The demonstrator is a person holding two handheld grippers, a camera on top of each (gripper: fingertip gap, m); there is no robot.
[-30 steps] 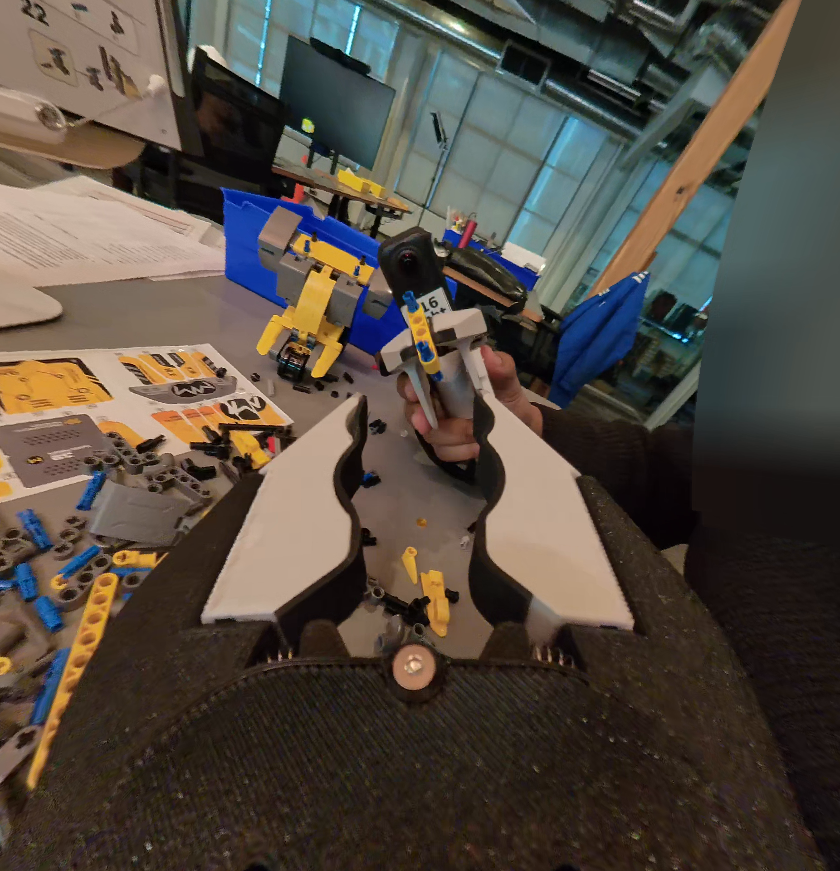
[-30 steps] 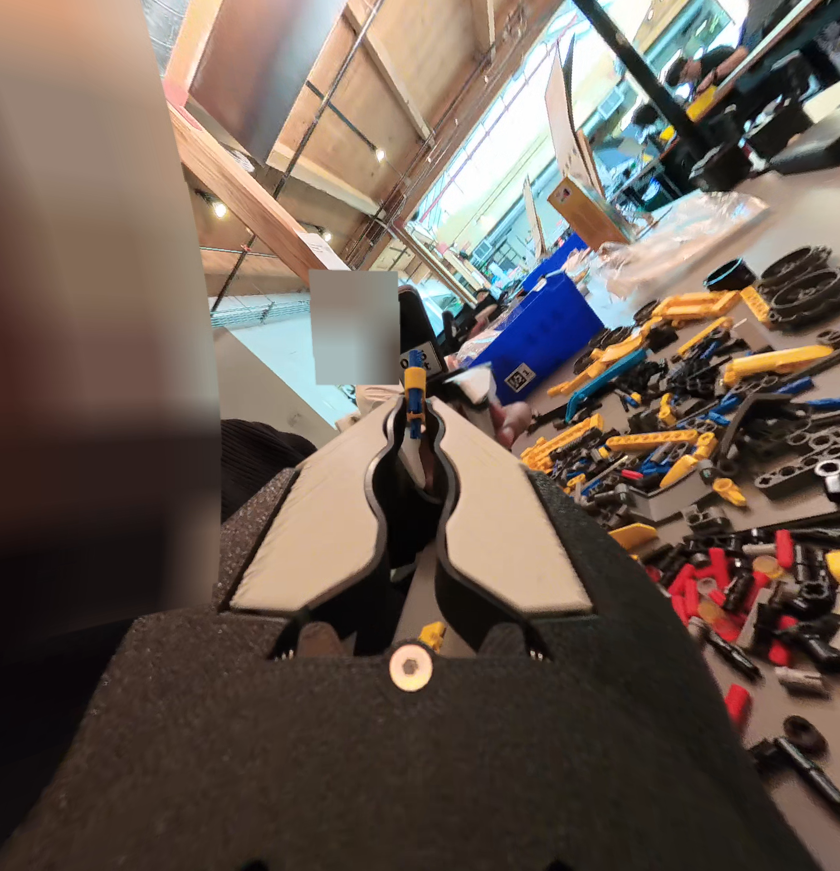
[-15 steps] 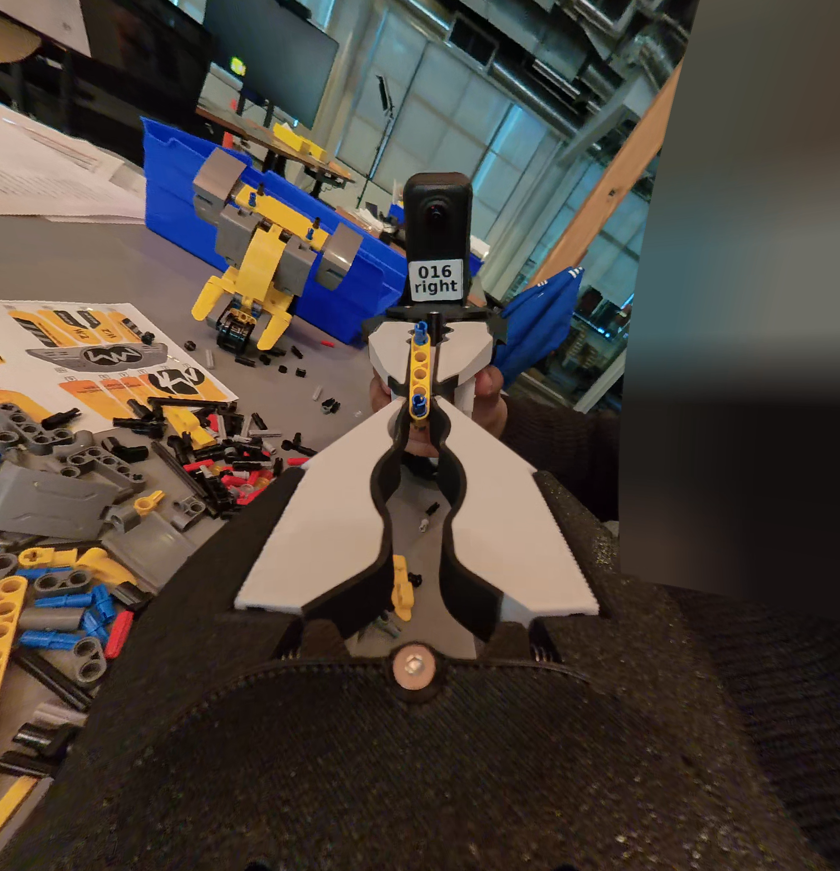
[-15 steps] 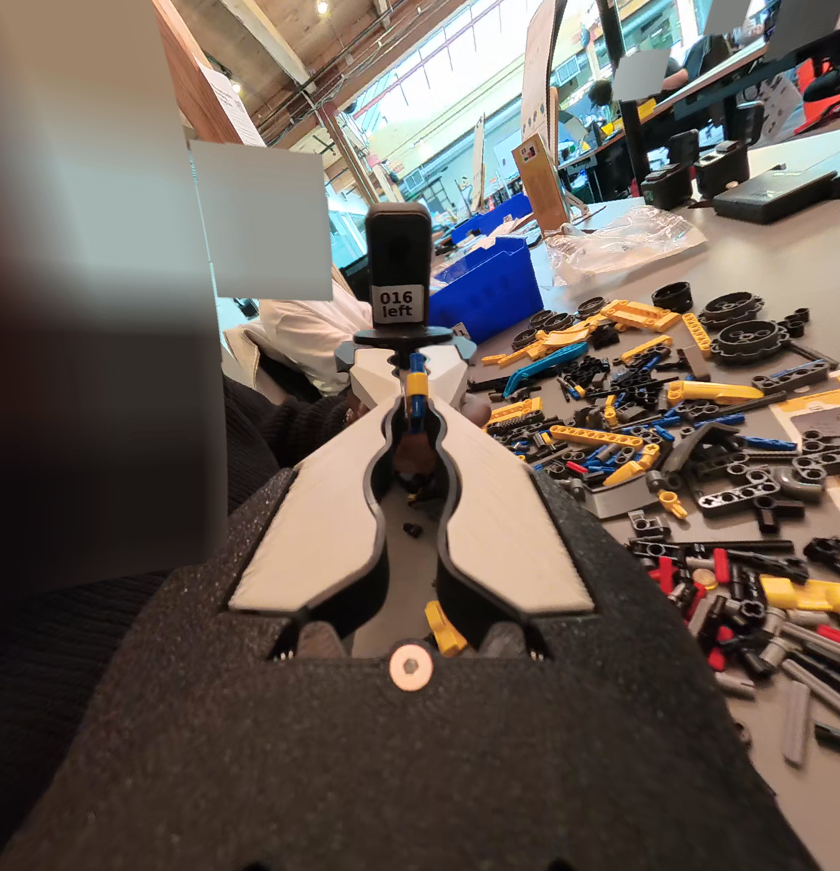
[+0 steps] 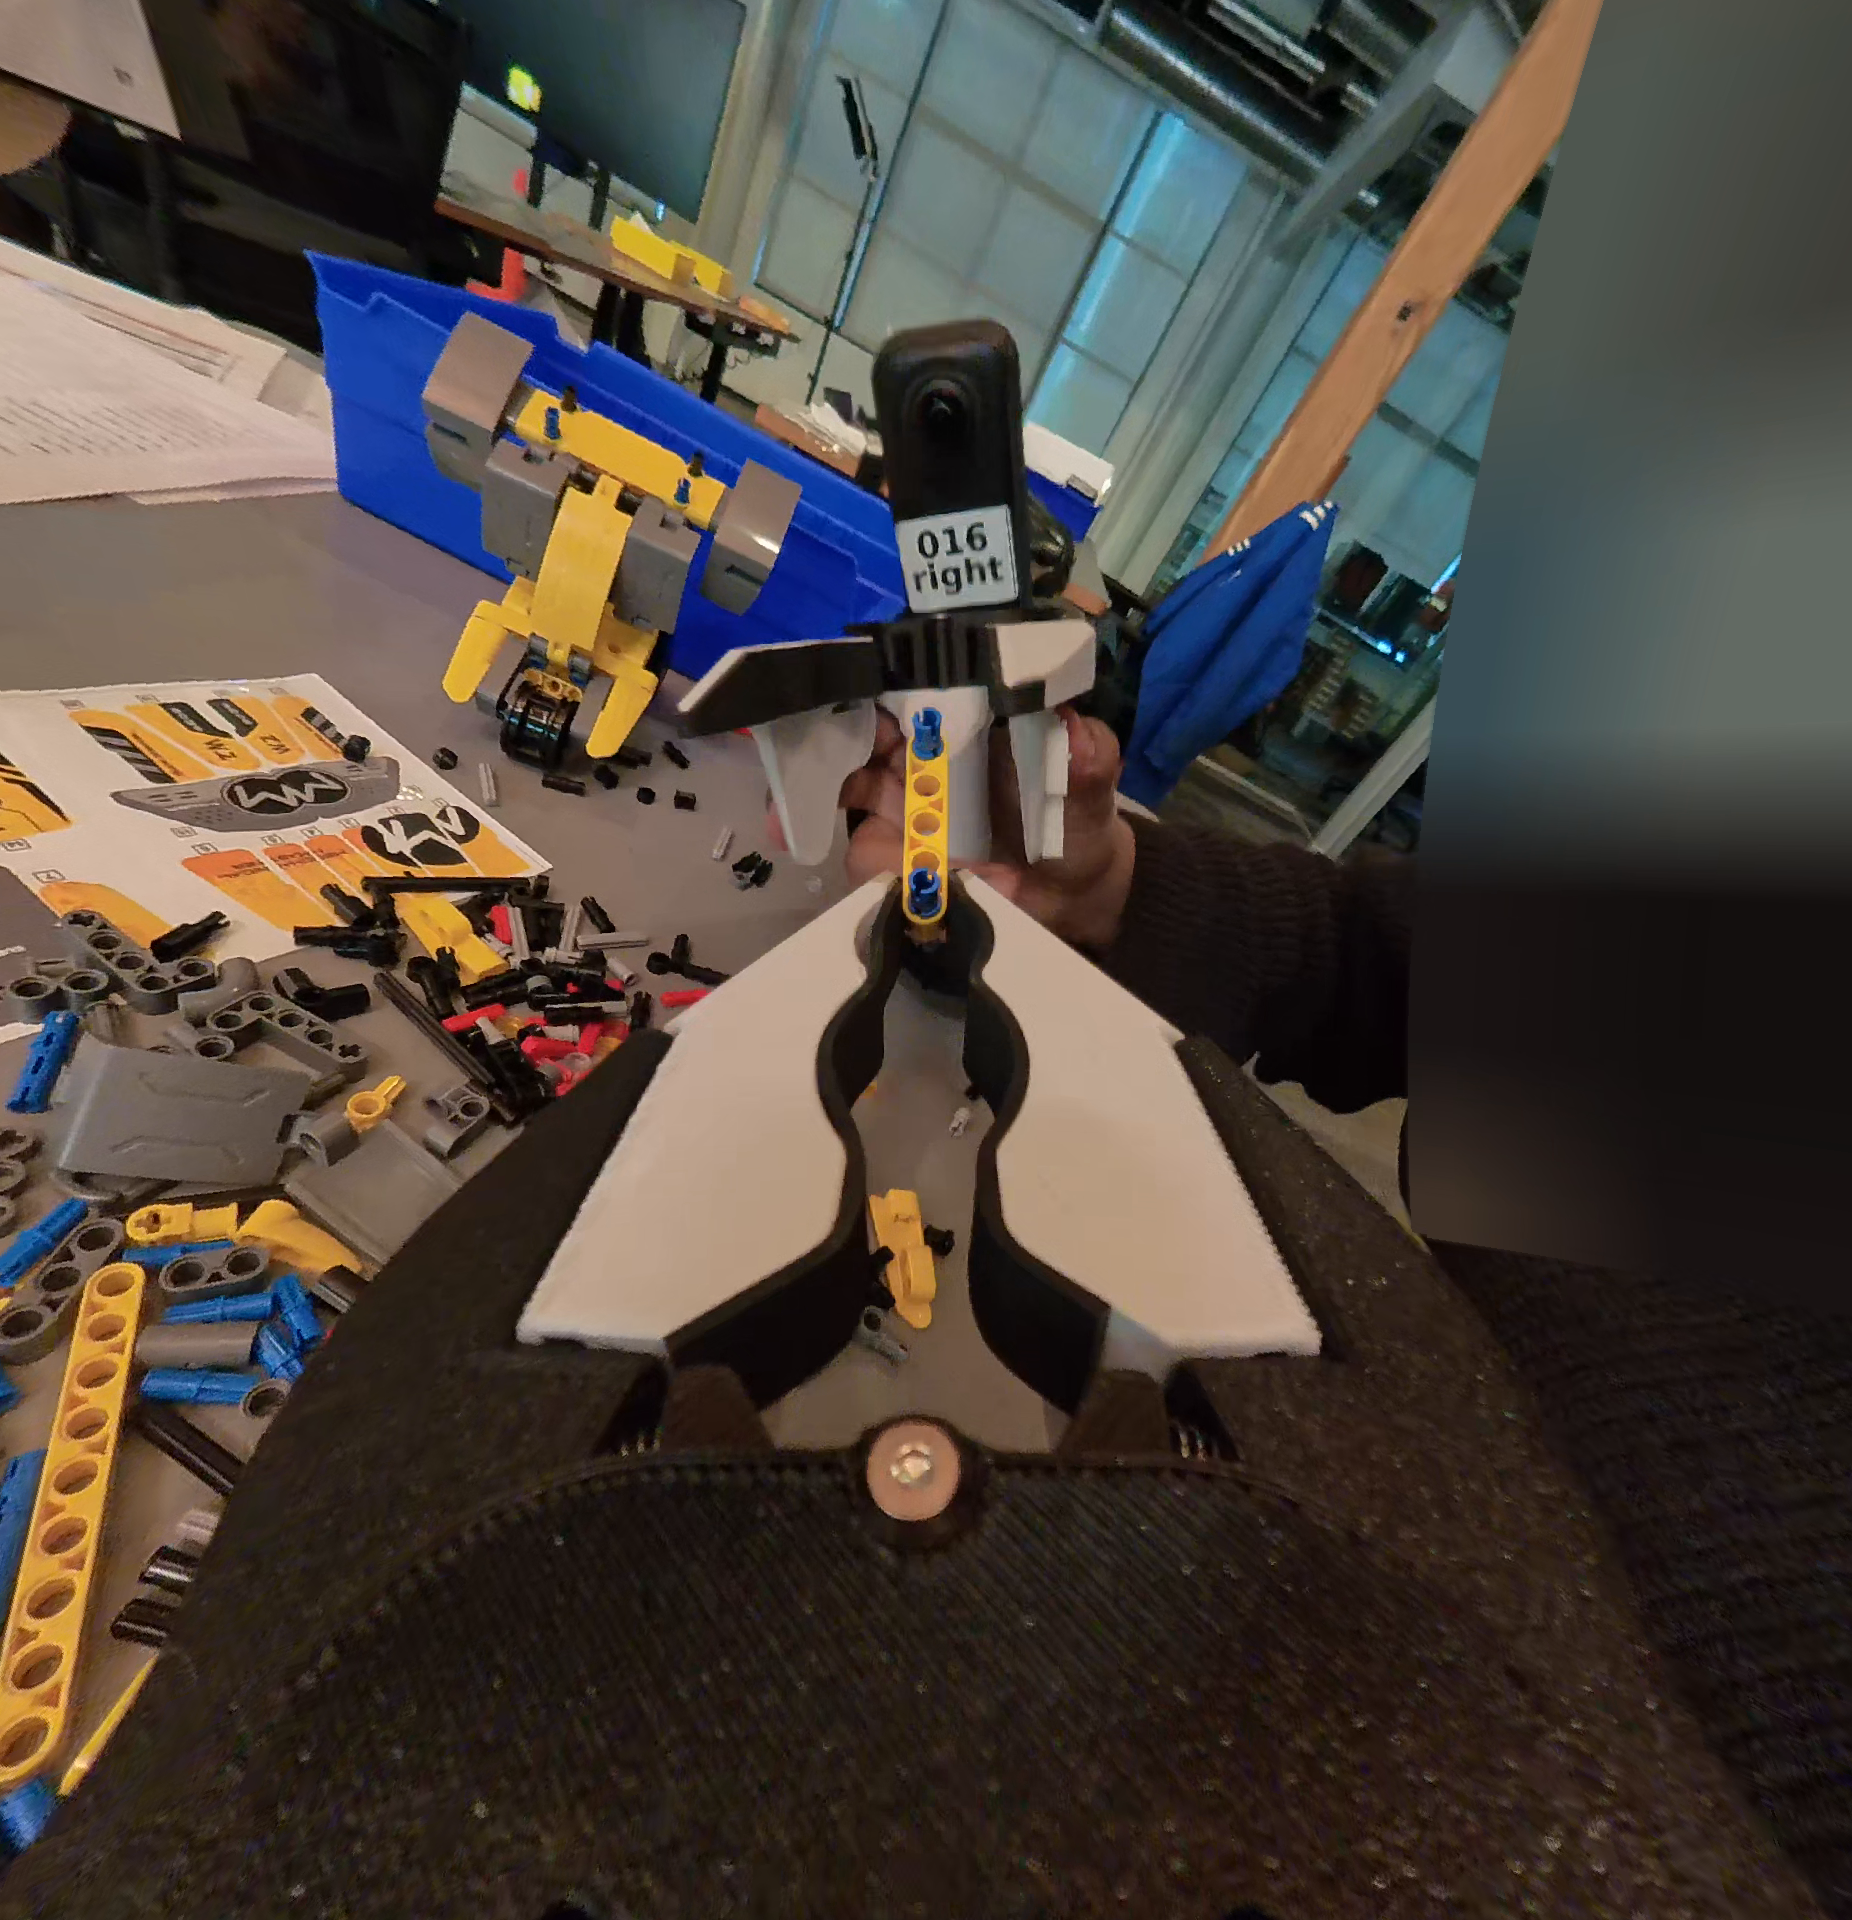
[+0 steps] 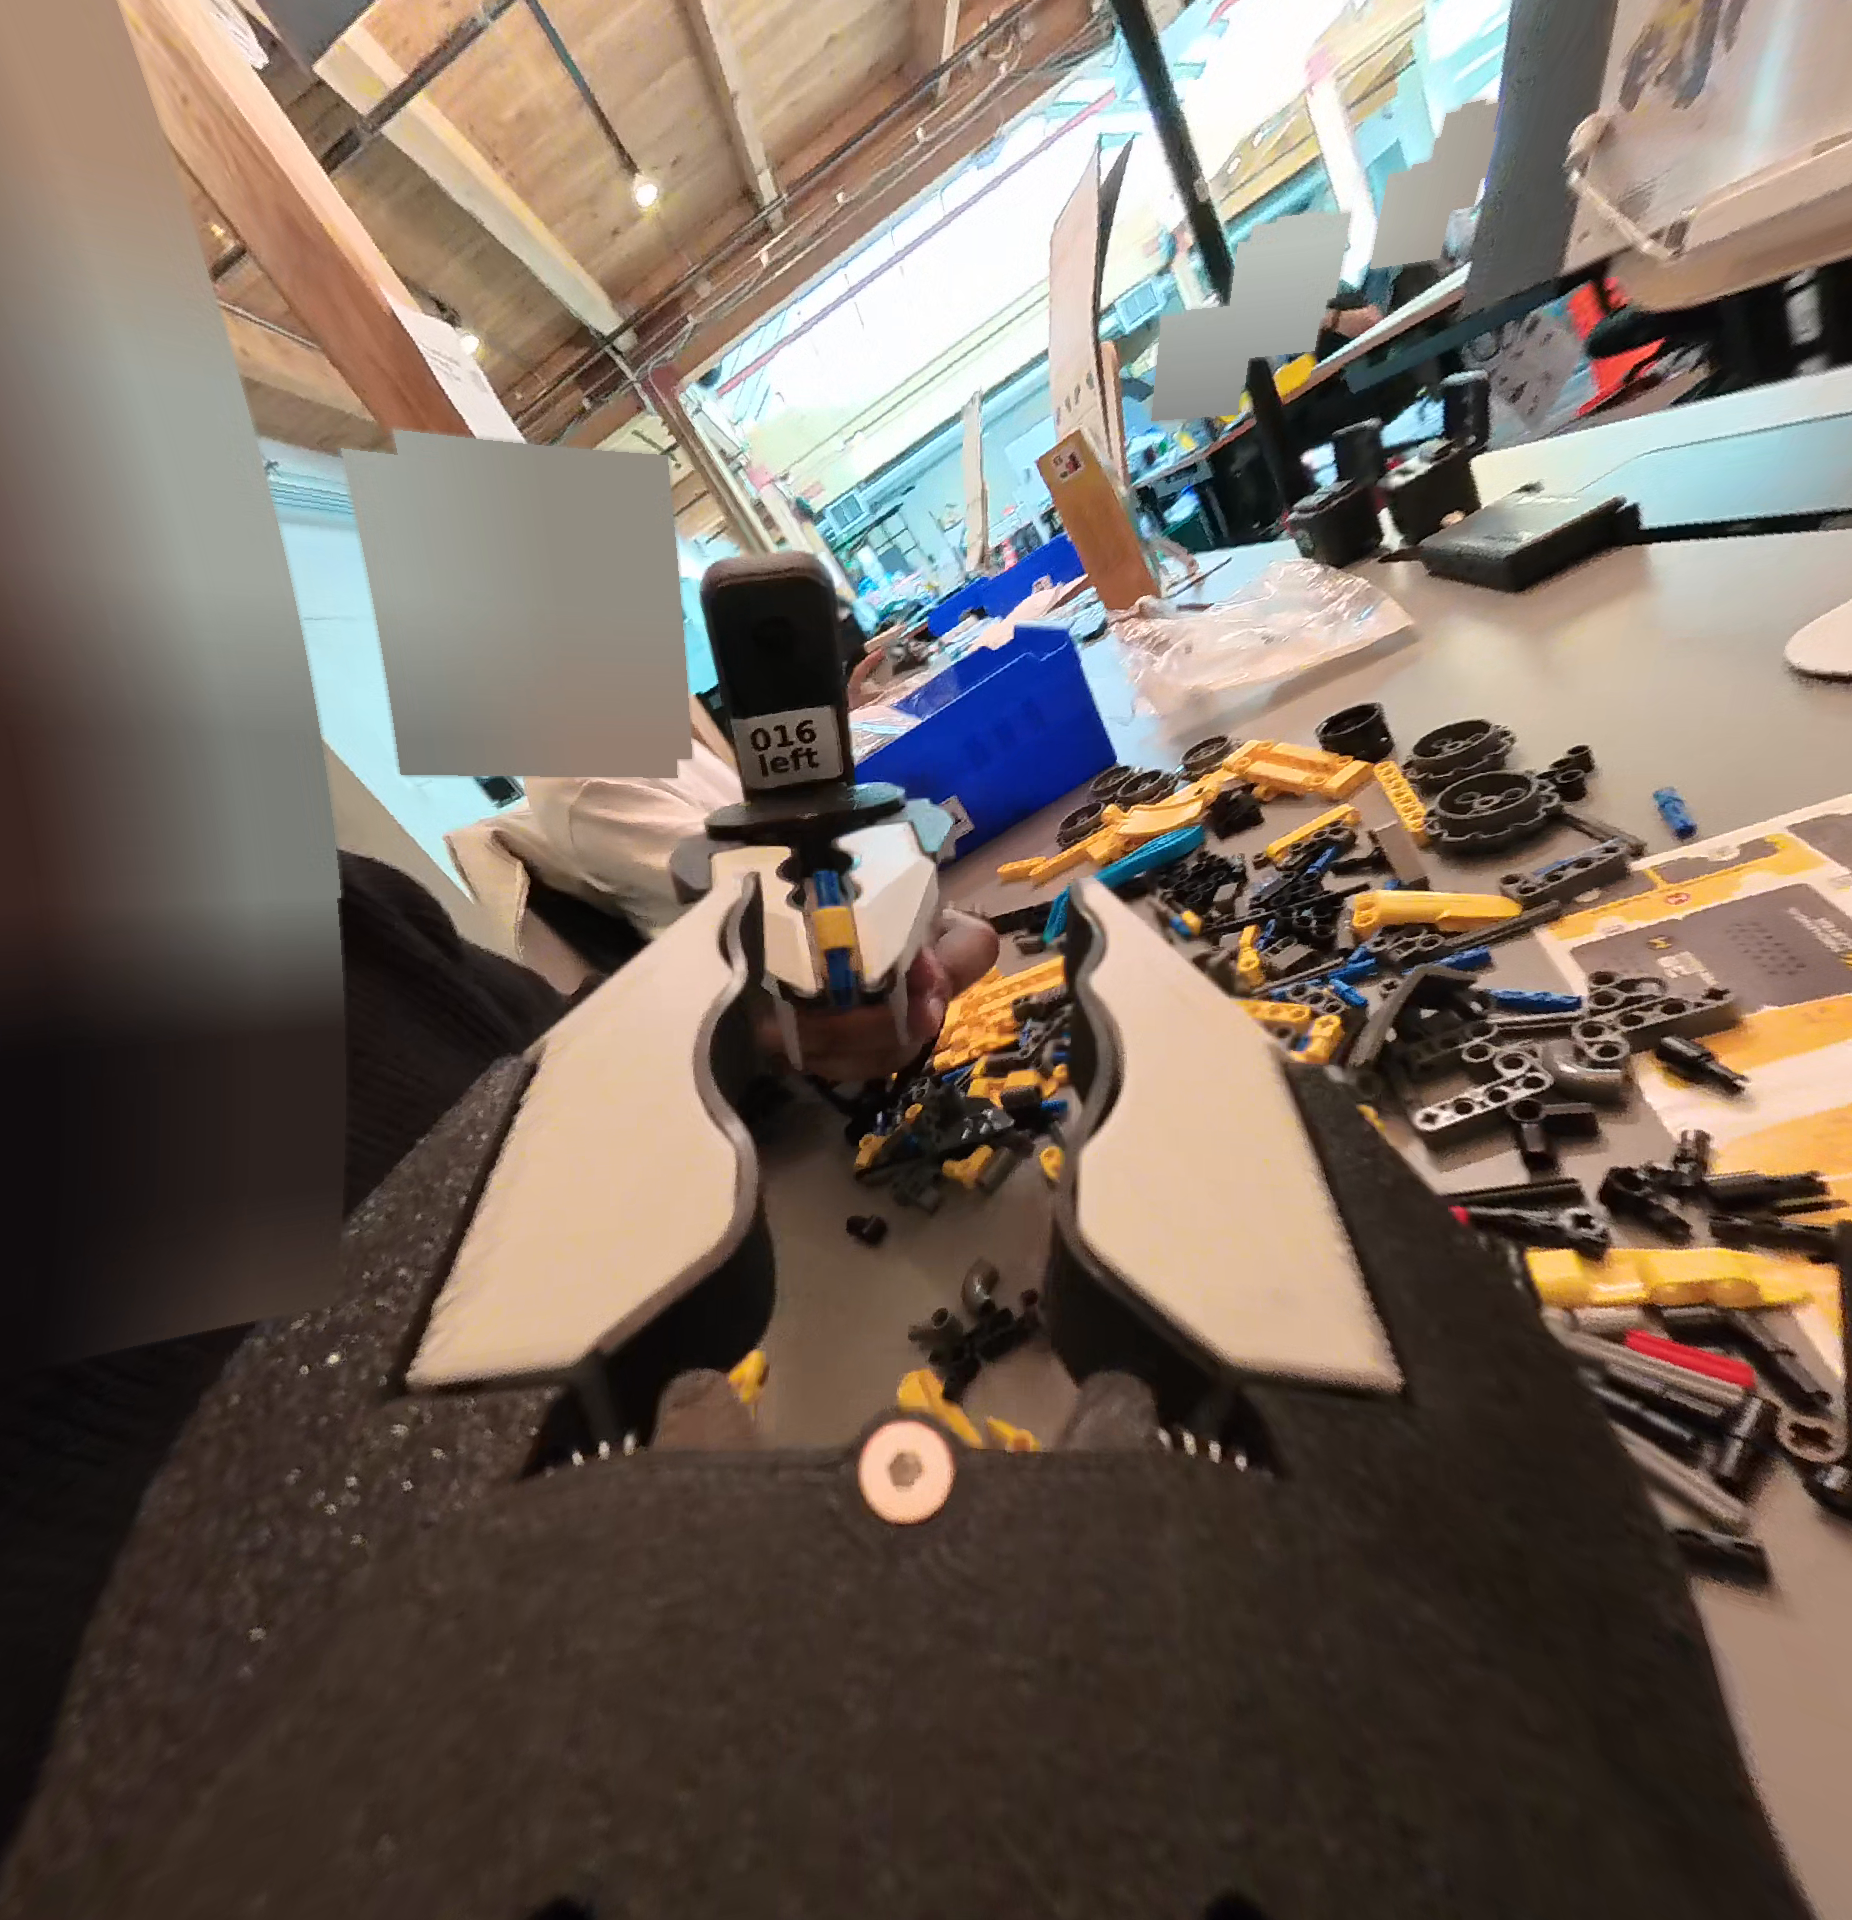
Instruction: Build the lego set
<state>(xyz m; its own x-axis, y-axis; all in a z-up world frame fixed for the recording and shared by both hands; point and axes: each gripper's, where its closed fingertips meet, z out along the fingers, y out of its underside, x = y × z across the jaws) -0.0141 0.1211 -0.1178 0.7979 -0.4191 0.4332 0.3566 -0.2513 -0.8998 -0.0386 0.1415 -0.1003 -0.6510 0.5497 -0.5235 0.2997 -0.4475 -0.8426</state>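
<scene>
Above table (image 5: 226,582), left hand-held gripper (image 5: 924,902) pinches beam (image 5: 925,821).

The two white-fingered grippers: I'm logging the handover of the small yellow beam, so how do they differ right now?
The left gripper is shut on the short yellow beam with blue pins, while the right gripper is open, fingers wide apart. The left gripper holds the beam upright by its lower end; the right gripper holds nothing. Both have white fingers with black inner edges, and face each other above the grey table.

Loose lego pieces (image 6: 1369,1039) crowd the table (image 6: 1628,665); its far side lies bare.
</scene>
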